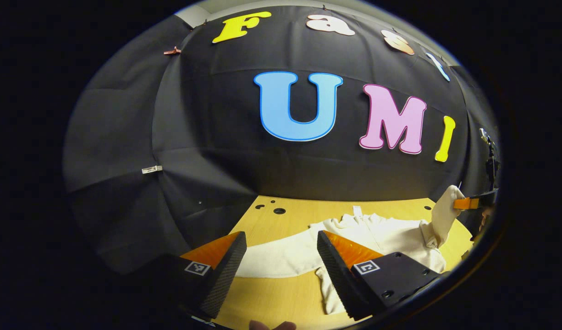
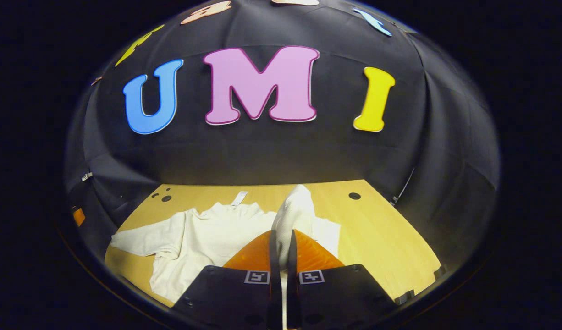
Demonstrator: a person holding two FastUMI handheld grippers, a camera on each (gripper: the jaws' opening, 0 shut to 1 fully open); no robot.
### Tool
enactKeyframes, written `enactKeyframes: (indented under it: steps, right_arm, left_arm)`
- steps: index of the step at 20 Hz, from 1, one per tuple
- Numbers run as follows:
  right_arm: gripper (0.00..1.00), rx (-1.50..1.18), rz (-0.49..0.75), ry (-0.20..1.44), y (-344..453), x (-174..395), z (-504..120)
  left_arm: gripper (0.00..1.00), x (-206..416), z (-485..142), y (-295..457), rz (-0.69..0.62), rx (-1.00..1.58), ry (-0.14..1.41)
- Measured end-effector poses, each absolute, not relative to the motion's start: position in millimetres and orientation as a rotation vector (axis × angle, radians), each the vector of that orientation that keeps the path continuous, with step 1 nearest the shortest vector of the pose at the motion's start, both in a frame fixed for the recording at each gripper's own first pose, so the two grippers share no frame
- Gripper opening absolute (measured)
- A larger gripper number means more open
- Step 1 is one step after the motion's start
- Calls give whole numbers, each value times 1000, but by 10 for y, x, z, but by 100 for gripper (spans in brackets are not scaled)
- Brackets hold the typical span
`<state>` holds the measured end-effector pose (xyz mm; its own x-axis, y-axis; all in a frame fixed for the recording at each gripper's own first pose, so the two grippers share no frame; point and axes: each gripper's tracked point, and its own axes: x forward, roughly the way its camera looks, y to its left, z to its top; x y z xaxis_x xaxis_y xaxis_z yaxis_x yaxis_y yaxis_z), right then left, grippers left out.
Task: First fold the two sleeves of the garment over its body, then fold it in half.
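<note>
right tongs point(image 2: 281, 247) are clamped on one sleeve point(image 2: 295, 208) of the garment point(image 2: 207, 233), both fingers pressed together with the cream cloth pinched between them. the sleeve is lifted off the worktop point(image 2: 377, 238) and stands up in a bunched column above the fingertips. in the left gripper view the same raised sleeve point(image 1: 443, 213) shows near the worktop's right edge, with the right tongs point(image 1: 464, 203) gripping its upper end.

left tongs point(image 1: 281, 250) hang open, fingers set well apart, holding nothing. they hover over the worktop's point(image 1: 281, 293) near edge, and the garment's other sleeve point(image 1: 281, 261) lies flat on the wood, seen in the gap between the fingers.

the garment point(image 1: 382, 233) lies spread on the wooden worktop, neck toward the far edge, where a small white tag point(image 2: 239, 198) pokes out onto the wood. its body is flat, and the free sleeve point(image 2: 143, 238) stretches out toward the left edge. a few dark round holes point(image 2: 354, 195) sit in the worktop near the far corners.
</note>
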<state>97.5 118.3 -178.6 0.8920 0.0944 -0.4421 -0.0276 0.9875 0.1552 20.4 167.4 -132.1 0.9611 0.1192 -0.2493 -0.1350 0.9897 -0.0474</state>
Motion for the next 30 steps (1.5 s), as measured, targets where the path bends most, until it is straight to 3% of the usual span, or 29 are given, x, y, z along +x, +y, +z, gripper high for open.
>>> enactKeyframes:
  steps: [6, 7, 8, 25, 29, 30]
  right_arm:
    - [8, 133, 141, 520, 1891, 1201, -2048]
    - [2, 129, 151, 530, 1999, 1239, -2115]
    - [8, 126, 161, 542, 2106, 1272, -2185]
    - [14, 40, 320, 794, 3346, 1358, -3326]
    - [41, 170, 419, 803, 3660, 1298, -3213]
    - [43, 207, 452, 793, 3741, 1286, -3139]
  left_arm:
    - [98, 232, -1470, 1983, 159, -74, 271]
    - [98, 237, -1499, 2027, 165, -74, 276]
    - [98, 245, -1524, 2070, 168, -74, 282]
    - [98, 349, -2228, 2608, 205, -116, 410]
    - [98, 416, -2485, 2704, 224, -132, 459]
    - [98, 439, -2529, 2741, 230, -126, 467]
